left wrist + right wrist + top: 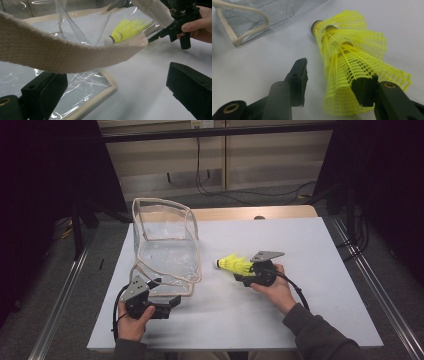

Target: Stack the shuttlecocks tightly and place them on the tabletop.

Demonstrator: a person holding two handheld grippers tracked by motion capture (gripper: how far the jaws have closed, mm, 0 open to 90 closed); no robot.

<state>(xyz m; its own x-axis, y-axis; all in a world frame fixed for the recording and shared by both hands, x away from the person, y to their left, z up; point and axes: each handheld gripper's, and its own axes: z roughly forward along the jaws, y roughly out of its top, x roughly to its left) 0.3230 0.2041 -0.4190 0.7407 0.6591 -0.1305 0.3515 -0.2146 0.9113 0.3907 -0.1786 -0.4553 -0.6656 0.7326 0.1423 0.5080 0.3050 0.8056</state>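
A nested stack of yellow mesh shuttlecocks lies on the white board, cork end pointing left toward a clear plastic bag with cream trim. My right gripper is at the skirt end. In the right gripper view its jaws stand apart around the shuttlecocks: the right pad is against the skirt, the left pad is off it, so the right gripper is open. My left gripper sits at the bag's near edge. In the left gripper view the left gripper is open, with the bag's cream strap crossing above the jaws.
The white board covers the table, with bare room to the right and front. A wooden table edge shows behind it. Metal rails run along both sides, and cables lie on the floor beyond. Through the bag, the left gripper view shows the shuttlecocks and the right gripper.
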